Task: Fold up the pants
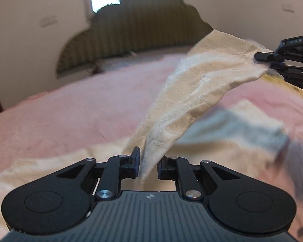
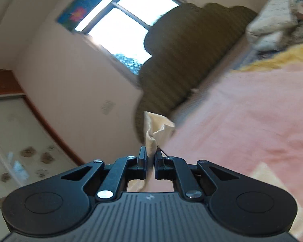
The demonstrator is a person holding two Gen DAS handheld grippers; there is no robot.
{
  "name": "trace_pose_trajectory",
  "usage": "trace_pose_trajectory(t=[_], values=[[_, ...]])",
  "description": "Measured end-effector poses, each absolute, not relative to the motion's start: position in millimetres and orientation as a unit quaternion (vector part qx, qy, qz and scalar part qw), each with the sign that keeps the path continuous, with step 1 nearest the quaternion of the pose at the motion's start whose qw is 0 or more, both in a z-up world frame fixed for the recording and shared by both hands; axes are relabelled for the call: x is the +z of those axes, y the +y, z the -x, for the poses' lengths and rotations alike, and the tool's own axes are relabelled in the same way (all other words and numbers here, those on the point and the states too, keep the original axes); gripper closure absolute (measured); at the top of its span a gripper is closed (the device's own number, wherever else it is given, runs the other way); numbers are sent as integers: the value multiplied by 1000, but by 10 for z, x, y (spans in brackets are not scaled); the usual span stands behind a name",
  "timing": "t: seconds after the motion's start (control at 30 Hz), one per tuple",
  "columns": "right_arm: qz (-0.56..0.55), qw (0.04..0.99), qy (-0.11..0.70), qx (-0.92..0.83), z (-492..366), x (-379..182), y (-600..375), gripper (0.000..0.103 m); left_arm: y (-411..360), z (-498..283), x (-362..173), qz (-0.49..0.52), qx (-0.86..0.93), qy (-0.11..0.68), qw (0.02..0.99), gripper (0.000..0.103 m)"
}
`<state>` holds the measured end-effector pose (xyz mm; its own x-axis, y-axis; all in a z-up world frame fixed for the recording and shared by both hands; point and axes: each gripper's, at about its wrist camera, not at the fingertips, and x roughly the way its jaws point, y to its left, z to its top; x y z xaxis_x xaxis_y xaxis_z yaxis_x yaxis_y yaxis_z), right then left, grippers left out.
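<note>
The cream pants (image 1: 192, 84) hang stretched above the pink bed between my two grippers. My left gripper (image 1: 148, 164) is at the bottom centre, shut on one end of the cloth, which runs up and to the right from its jaws. At the right edge, my right gripper (image 1: 261, 57) pinches the other end of that raised strip. In the right wrist view, the right gripper (image 2: 150, 158) is shut on a bunched corner of the pants (image 2: 156, 128) that sticks up past its pads. More cream fabric (image 1: 40, 167) lies flat on the bed below.
A pink bedspread (image 1: 70, 111) covers the bed. An olive ribbed headboard (image 1: 135, 30) stands at the far end under a bright window (image 2: 121, 20). A grey-blue folded cloth (image 1: 242, 127) lies to the right. Piled clothes (image 2: 278, 20) and a yellow blanket (image 2: 282, 56) sit near the headboard.
</note>
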<state>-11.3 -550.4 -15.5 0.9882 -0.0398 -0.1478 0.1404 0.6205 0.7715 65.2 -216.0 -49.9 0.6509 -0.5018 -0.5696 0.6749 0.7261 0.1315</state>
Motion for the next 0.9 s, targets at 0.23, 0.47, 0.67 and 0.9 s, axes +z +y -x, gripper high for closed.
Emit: trace_pose_trajectory(t=[0.23,0.47,0.67,0.9], values=[[-532,824,120,-152,600,-1107,-5766,96,-2294,-525,-786,-204,-348,281,871,90],[-496,848,111,-152,738,-949,-5686,96,-2222,-439,-742,-206,-380,290,854,90],[-492,842,139,-174,877,-1119,-5702,96,-2192,-381,-802,-224,-393,281,846,90],[-440,845,161,-258,874,-1044,-5687,66,-2148,-458,-740,-223,-416,305,827,61]])
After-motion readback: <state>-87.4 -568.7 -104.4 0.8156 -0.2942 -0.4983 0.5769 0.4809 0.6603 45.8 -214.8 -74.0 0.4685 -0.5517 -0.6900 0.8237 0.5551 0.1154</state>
